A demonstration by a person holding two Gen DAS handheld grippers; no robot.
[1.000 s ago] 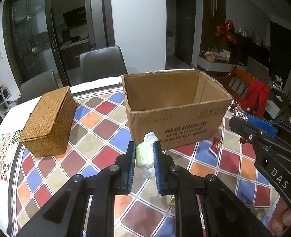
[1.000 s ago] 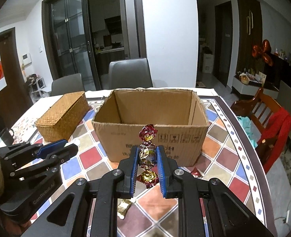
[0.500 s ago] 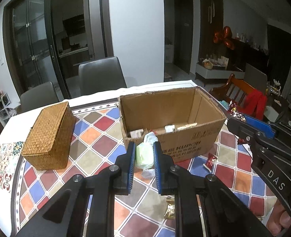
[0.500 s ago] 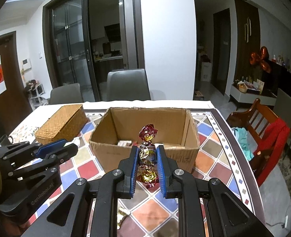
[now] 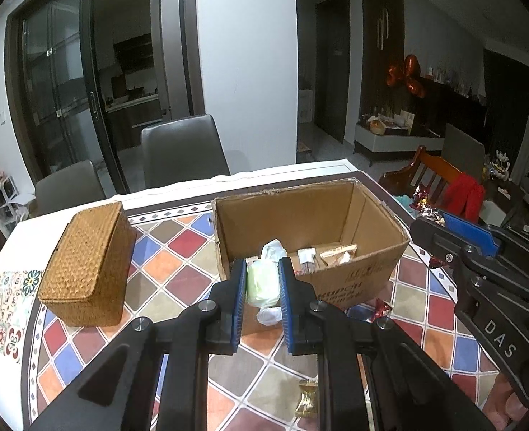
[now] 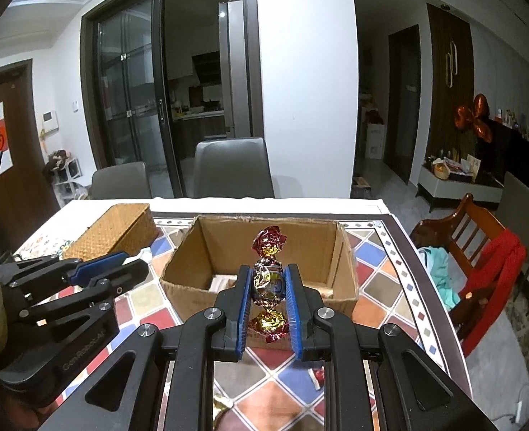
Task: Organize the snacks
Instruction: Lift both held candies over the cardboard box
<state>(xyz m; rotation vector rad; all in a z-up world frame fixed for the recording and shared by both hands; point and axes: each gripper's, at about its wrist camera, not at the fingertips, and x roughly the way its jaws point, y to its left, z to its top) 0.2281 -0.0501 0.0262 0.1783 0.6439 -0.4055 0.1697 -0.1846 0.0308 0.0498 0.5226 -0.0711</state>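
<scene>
Left gripper: clenched on a pale green sweet, near side of the carton. Right gripper: clamped on a foil candy, before the same carton on the checked table. Wicker box left.

Ahead of the left gripper stands the cardboard box on the table, with packets inside it; the candy sits between the gripper's pads; the wicker box lies to its left; the right gripper, to its right, holds a foil sweet before the same box; two loose sweets lie on the table near the box; chairs stand behind the table.
</scene>
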